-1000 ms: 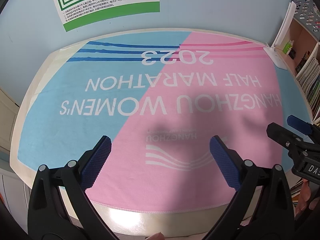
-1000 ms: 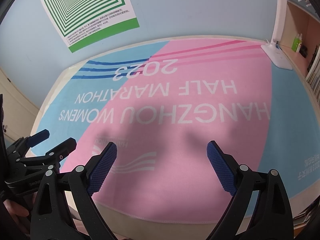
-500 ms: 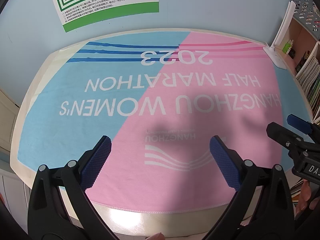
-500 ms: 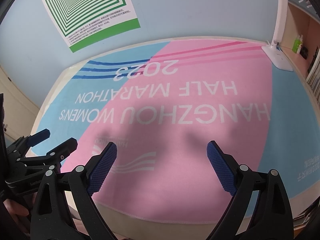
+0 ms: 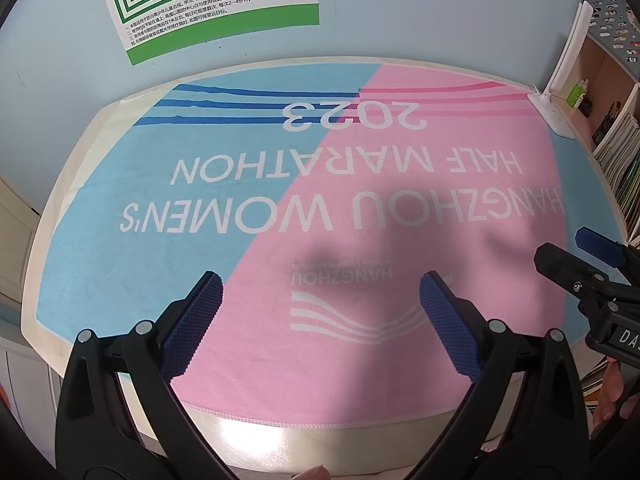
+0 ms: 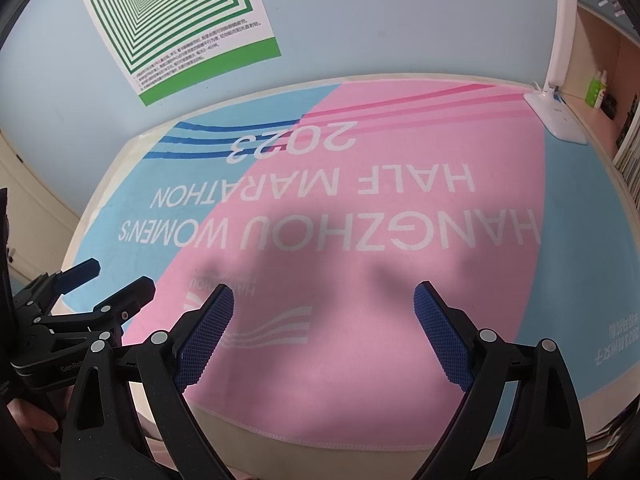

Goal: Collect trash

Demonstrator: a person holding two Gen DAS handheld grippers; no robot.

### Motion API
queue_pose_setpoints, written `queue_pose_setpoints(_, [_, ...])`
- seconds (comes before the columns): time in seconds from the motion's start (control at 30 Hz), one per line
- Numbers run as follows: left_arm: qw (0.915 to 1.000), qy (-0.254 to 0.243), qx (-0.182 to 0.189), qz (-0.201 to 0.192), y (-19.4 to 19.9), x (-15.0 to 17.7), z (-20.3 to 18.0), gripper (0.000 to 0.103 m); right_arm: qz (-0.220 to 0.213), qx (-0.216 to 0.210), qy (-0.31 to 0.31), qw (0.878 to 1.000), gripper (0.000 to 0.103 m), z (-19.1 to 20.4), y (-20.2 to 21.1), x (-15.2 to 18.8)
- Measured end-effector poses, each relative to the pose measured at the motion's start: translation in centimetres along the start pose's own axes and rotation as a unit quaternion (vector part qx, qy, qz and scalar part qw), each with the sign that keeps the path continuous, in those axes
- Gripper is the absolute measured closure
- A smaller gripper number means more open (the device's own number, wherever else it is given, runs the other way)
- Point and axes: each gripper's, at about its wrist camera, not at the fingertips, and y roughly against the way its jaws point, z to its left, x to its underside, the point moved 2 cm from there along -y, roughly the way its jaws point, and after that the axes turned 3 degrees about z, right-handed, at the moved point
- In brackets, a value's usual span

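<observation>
No trash shows in either view. My left gripper (image 5: 320, 308) hovers open over the near part of a pink and blue towel (image 5: 200, 208) printed "HANGZHOU WOMEN'S HALF MARATHON 2023", nothing between its blue pads. My right gripper (image 6: 324, 316) is also open and empty over the same towel (image 6: 400, 280). Each gripper shows in the other's view: the right gripper (image 5: 576, 252) at the right edge, the left gripper (image 6: 104, 280) at the left edge, both with jaws apart.
The towel covers a cream table (image 5: 280, 440) against a light blue wall. A green-striped poster (image 6: 168, 20) hangs on the wall. A white desk lamp (image 6: 556, 100) stands at the far right corner. Shelves with books (image 5: 620, 168) rise to the right.
</observation>
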Motion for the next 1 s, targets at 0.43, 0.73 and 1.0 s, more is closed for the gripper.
queue_pose_setpoints(0.43, [1.0, 0.0, 0.001, -0.001, 0.03, -0.08, 0.08, 0.007, 0.0, 0.0, -0.001, 1.0, 0.012, 0.05, 0.01, -0.03])
queue_pose_setpoints(0.73, [0.9999, -0.014, 0.008, -0.005, -0.14, -0.33, -0.27, 0.007, 0.001, 0.001, -0.001, 1.0, 0.012, 0.08, -0.02, -0.13])
queue_pose_setpoints(1.0, [0.9998, -0.017, 0.007, -0.008, -0.17, -0.31, -0.37, 0.007, 0.0, 0.002, 0.0, 1.0, 0.012, 0.05, -0.12, -0.21])
